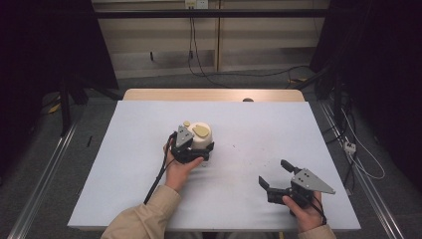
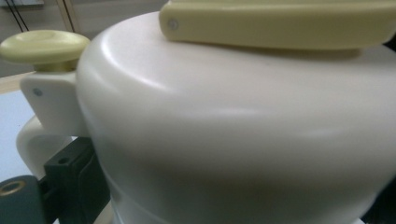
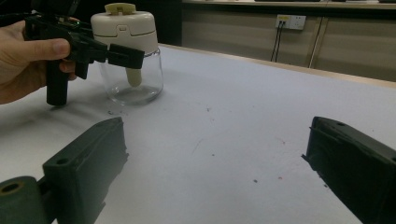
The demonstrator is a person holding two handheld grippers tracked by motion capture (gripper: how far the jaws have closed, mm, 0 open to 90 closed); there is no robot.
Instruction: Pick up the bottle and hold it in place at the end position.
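A jar with a clear glass base and a cream-white lid stands upright near the middle of the white table. The lid carries a pale yellow knob and a yellow lever. My left gripper reaches in from the jar's near left side, its jaws either side of the jar where lid meets glass, shut on it. In the right gripper view the jar stands at the far left, one left jaw across its front. My right gripper rests low at the front right, open and holding nothing.
A wooden strip runs along the table's far edge. Cables lie on the floor beyond it. Small dark specks dot the table between the jar and my right gripper. Metal rails run along both sides.
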